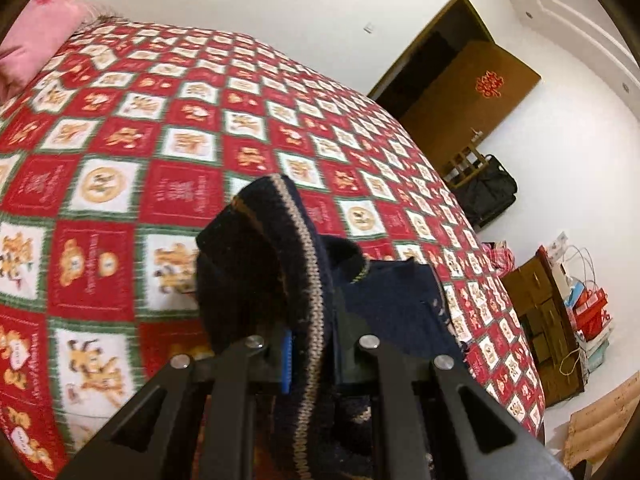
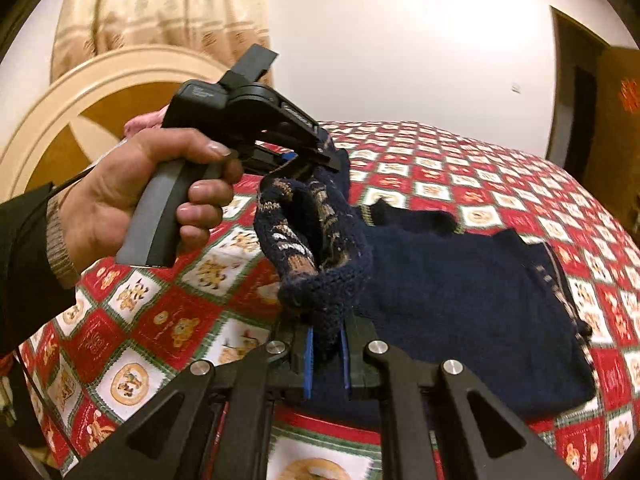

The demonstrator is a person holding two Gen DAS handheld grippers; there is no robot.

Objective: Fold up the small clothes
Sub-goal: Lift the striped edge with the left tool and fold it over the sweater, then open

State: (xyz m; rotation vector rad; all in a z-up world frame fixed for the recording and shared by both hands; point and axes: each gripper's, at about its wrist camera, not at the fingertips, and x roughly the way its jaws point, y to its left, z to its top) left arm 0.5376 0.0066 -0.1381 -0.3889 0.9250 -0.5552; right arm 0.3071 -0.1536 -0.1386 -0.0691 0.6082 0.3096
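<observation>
A: Wool, navy, in a coarse knit: how is the sweater (image 2: 460, 288) located?

B: It is laid on the bedspread (image 2: 152, 320) near the bed's closer edge. One part is lifted and bunched, showing tan and white patterned stitches; the rest is spread flat.

A: How is each tool set?

B: The left gripper (image 1: 310, 356) is closed on a striped edge of the sweater, which is draped over its blue pads. The right gripper (image 2: 326, 356) is clamped on a bunched fold. In the right wrist view, the left tool's grey handle is held by a hand (image 2: 132, 196), a ribbed cuff being seen at the wrist.

A: Is any writing legible?

B: Lettering is printed in the red squares of the bedspread, but it cannot be read. A red ornament is fixed to the brown door (image 1: 472, 92).

A: And the room?

B: White walls are seen, a pink pillow (image 1: 40, 44), a rounded wooden headboard (image 2: 92, 108), a patterned curtain (image 2: 160, 12) and a dark bag (image 1: 486, 192) on the floor.
</observation>
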